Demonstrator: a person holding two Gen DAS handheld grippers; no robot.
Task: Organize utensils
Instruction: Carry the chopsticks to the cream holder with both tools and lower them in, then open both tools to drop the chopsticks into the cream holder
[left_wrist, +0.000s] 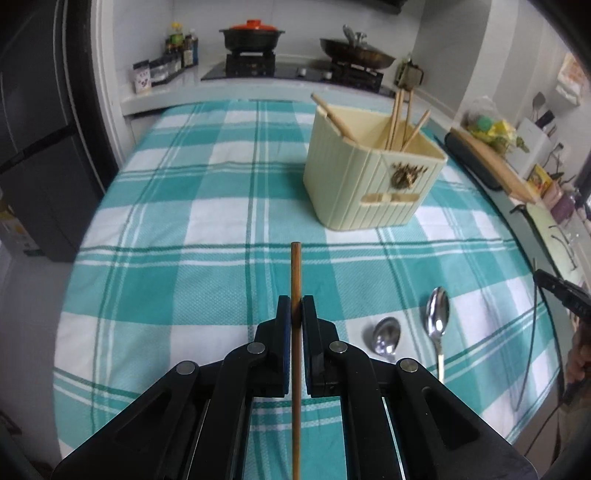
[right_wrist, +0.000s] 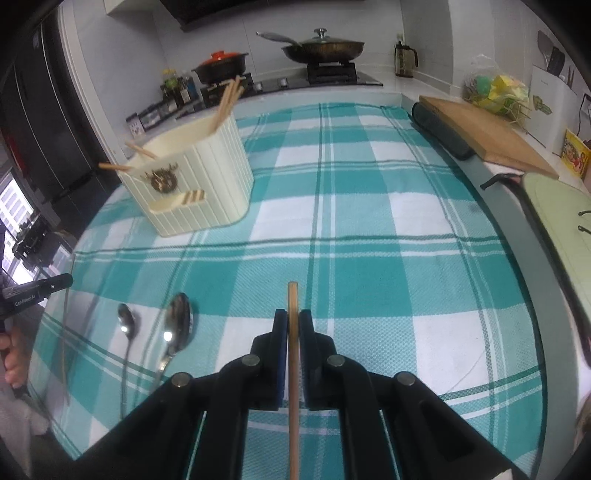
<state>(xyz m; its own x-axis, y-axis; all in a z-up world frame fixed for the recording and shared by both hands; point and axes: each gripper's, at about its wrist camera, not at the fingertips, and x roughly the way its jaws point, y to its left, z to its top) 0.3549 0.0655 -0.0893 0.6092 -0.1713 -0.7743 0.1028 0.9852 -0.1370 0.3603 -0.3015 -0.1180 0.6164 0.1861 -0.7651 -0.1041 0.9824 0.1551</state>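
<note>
We have each gripper, left (left_wrist: 295, 306) and right (right_wrist: 293, 325), pinching one chopstick (left_wrist: 296, 273) mid-shaft above the checked cloth (left_wrist: 207, 206), light, stiff and liable to swivel, so we judge this central hold suits dropping them into the cream holder (left_wrist: 373, 177)

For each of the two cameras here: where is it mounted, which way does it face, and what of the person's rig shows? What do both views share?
Left wrist: on the left gripper, looking along its fingers over the checked cloth toward the stove; it grips a chopstick. The right gripper shows at the right edge.
Right wrist: on the right gripper, facing the same way, gripping its own chopstick. The left gripper and a hand show at the left edge.
Shared: the cream holder, two spoons, the cloth, the stove pots.
</note>
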